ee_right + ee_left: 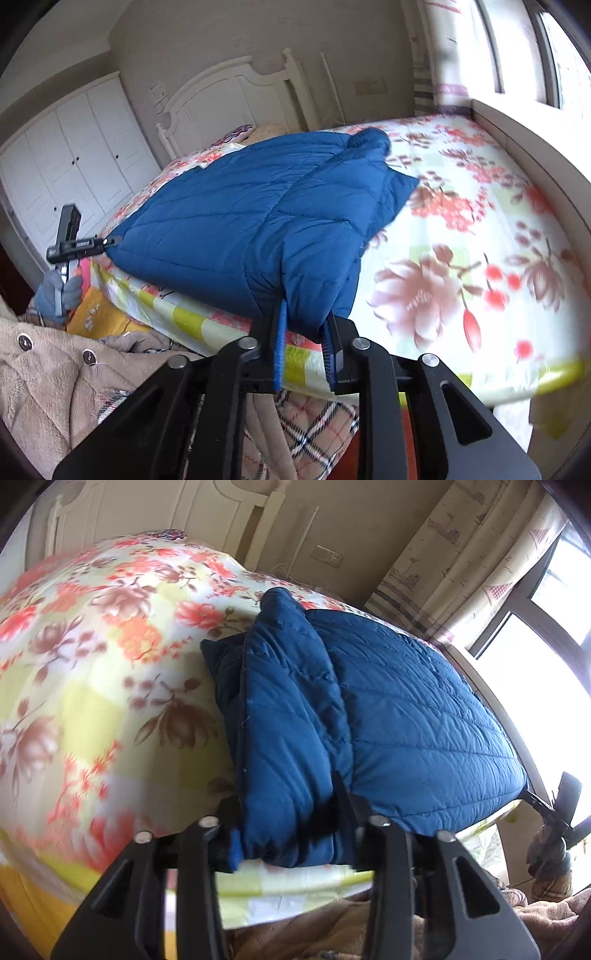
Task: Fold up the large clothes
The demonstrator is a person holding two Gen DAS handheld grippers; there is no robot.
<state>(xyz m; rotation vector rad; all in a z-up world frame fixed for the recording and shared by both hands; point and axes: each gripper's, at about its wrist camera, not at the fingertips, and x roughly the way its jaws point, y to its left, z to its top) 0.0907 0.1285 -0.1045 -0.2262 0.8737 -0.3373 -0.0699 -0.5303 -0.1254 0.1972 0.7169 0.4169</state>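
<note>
Blue quilted coat (369, 709) on the bed (92, 672), part-folded, its near hem at both fingertips. My left hand-held gripper (291, 834) pinches one hem corner; my right hand-held gripper (303, 343) pinches the other. Judgement: lift both corners level, carry them ahead together toward the collar, keep hem taut

Jacket: a blue quilted jacket (236, 221) lies folded on the bed's flowered sheet (461, 240), near the bed edge.
Right gripper (304, 332): its blue-padded fingers (279, 343) pinch the jacket's near corner.
Left gripper (110, 242): it touches the jacket's far corner, held by a gloved hand (61, 291).
Background: white wardrobe (74, 155), white headboard (229, 96).
</note>
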